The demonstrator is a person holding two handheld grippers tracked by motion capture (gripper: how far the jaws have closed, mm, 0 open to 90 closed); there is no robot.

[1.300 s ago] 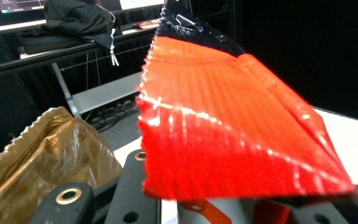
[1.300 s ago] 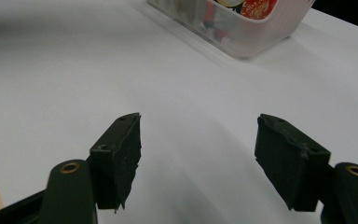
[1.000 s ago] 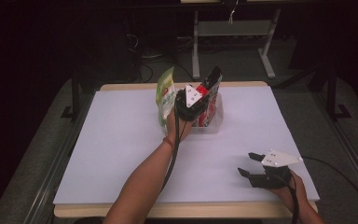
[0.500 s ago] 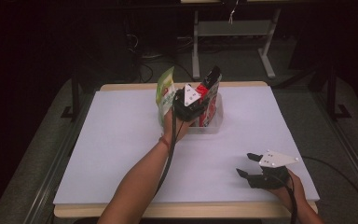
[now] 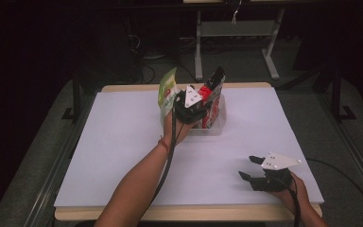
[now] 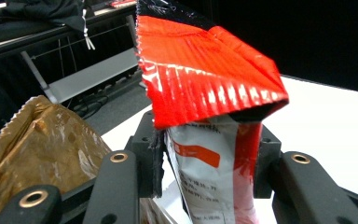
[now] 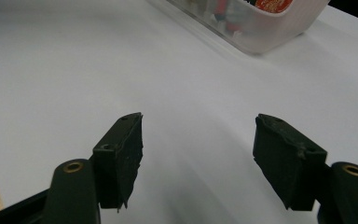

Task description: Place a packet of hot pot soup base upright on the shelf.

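A red, black and white snack pouch stands upright in a clear plastic bin at the table's far middle. My left gripper is around the pouch's white lower part, and both pads touch its sides. Its jaws have just been opening with the pouch still between them. From above, the left gripper sits over the bin beside the pouch. A green pouch stands to its left; up close it looks golden. My right gripper rests near the front right edge, open, nothing between its fingers.
The white table top spreads wide on the left and in the middle. The bin's near corner lies ahead of the right gripper. Beyond the far edge are a metal frame, cables and dark floor.
The left gripper's jaws stand a little wider around the red pouch. Both hands stay about where they were.
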